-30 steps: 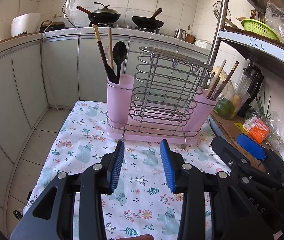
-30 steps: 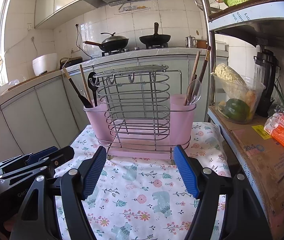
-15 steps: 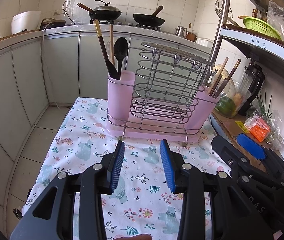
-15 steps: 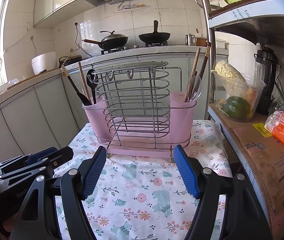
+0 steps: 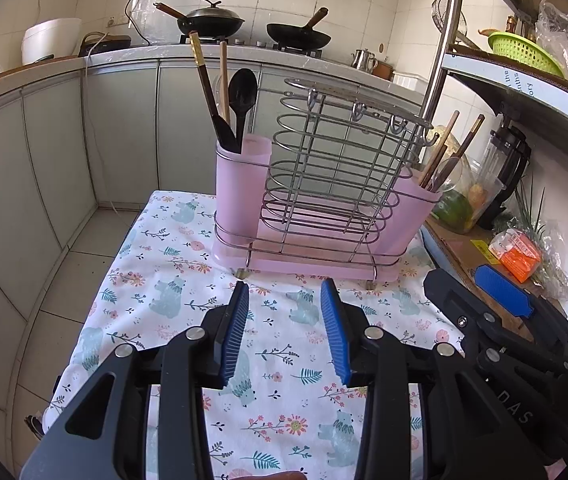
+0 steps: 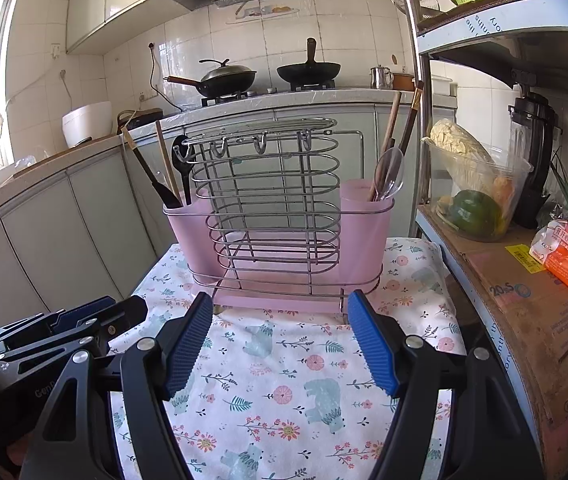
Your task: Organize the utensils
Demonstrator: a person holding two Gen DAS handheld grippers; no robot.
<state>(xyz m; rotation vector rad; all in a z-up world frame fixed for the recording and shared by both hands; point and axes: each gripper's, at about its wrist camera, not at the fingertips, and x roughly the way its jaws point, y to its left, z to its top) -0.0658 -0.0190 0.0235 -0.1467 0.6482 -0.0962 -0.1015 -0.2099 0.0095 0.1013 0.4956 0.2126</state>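
A: Where do we see the utensil rack [image 5: 315, 200]?
B: Upright on the floral-cloth surface [image 5: 276, 360], ahead of both our grippers.
A: And the utensils?
B: A black spoon [image 5: 242, 100] stands in the rack's left pink cup, a clear spoon [image 6: 389, 174] in its right.
A: Our fingers?
B: Left gripper [image 5: 285, 326] and right gripper [image 6: 280, 344] are both spread apart, holding nothing.

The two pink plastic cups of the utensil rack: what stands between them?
Between the left pink plastic cup and the right pink plastic cup stands only the empty metal wire basket; the right wrist view shows it best.
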